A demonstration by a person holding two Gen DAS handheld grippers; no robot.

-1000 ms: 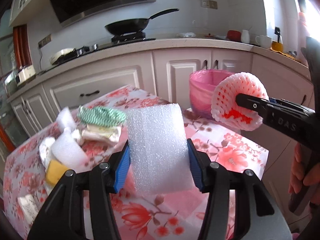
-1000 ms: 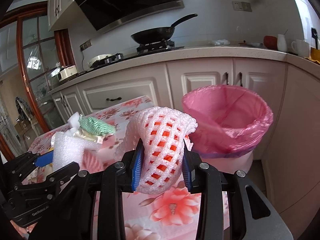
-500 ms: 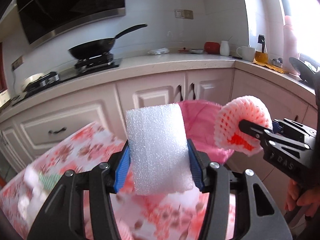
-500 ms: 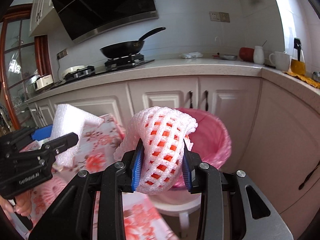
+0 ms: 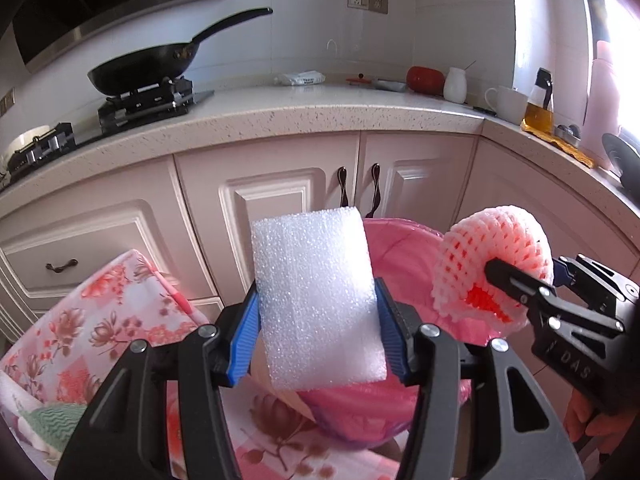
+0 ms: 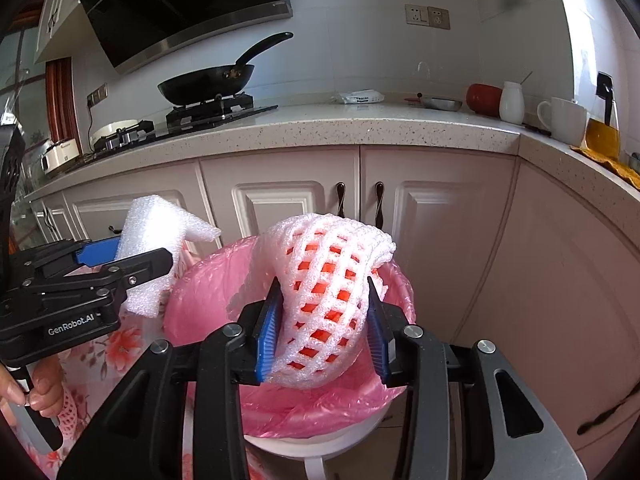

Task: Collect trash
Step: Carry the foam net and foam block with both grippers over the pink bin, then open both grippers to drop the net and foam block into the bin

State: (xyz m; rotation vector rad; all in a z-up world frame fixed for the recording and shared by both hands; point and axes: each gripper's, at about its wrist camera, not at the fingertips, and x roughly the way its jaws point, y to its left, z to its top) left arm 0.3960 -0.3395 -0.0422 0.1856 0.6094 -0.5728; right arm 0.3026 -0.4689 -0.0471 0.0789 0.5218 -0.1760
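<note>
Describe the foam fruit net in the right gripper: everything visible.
The foam fruit net is a white stretchy foam mesh sleeve, curled into a loose roll, red-orange showing through its diamond holes. It sits between the blue pads of the right gripper, whose jaws have just been opening; both pads appear to touch it. It hangs over the mouth of the pink-lined bin, not touching the liner.

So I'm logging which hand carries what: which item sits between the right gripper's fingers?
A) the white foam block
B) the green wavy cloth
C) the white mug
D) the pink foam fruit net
D: the right gripper has the pink foam fruit net between its blue pads, over the pink-lined trash bin.
</note>
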